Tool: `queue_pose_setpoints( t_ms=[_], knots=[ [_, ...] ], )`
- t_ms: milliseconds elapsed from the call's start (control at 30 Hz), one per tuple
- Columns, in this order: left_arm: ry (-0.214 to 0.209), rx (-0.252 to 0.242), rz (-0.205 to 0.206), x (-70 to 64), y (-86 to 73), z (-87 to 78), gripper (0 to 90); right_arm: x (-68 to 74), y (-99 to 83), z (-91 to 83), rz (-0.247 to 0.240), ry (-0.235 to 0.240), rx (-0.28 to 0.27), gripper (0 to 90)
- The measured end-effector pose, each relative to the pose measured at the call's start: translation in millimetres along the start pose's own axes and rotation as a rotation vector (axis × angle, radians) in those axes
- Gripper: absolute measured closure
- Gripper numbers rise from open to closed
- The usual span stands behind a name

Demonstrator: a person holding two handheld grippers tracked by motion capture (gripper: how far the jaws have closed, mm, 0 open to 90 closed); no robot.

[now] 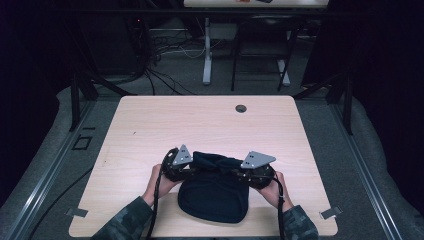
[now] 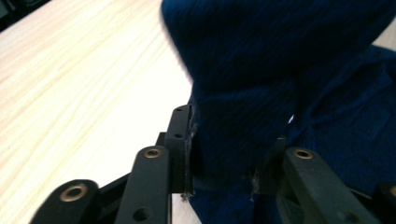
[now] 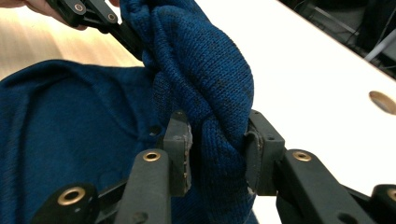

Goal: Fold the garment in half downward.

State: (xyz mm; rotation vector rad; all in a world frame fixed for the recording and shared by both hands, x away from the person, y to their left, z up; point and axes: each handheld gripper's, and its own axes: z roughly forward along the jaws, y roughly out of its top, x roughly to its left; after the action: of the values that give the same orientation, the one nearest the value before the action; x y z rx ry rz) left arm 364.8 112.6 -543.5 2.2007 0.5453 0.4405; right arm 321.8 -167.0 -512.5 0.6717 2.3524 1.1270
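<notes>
Garment: a dark blue knitted garment [image 1: 214, 192] lies on the near middle of the surface [image 1: 150, 125], between the person's two hands; most of it rests flat, with its far edge bunched and lifted.
Left claw: the left claw [image 1: 192, 170] sits at the garment's far left edge; in the left gripper view its two black jaws are pressed onto a thick fold of the knit [image 2: 233, 116] that rises between them.
Right claw: the right claw [image 1: 235, 172] sits at the garment's far right edge; in the right gripper view [image 3: 217, 154] its jaws pinch a rolled ridge of the fabric, cloth bulging above the pads.
Between the claws: the lifted edge runs from one claw to the other as a raised band, seen in the right gripper view reaching up to the other claw at the top left.
Hands: the left hand [image 1: 156, 182] and the right hand [image 1: 275, 187] hold the tools from the near side, sleeves in a camouflage pattern.
Surface: light wood grain, with a round hole [image 1: 241, 108] near its far edge, well apart from the garment.
</notes>
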Motion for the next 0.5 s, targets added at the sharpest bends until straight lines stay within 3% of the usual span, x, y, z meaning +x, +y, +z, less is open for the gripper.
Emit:
queue_pose_setpoints(
  t_ms=[167,300,367,500],
  knots=[
    [-0.016,0.0,-0.032,0.0,-5.1,-1.8,63.0,2.4,-3.0,0.2,0.016,0.016,0.016,64.9],
    [-0.022,-0.008,-0.042,-1.0,-6.4,-5.9,56.2,5.1,-4.9,-0.1,0.025,0.019,0.022,64.9],
    [-0.008,0.018,-0.066,-2.1,-6.6,-7.0,46.3,6.0,-6.1,-0.4,0.033,0.02,0.024,64.8],
    [-0.019,0.018,-0.077,-6.1,-9.3,-12.8,44.6,9.3,-9.4,-0.2,0.035,0.022,0.037,64.2]
  ],
)
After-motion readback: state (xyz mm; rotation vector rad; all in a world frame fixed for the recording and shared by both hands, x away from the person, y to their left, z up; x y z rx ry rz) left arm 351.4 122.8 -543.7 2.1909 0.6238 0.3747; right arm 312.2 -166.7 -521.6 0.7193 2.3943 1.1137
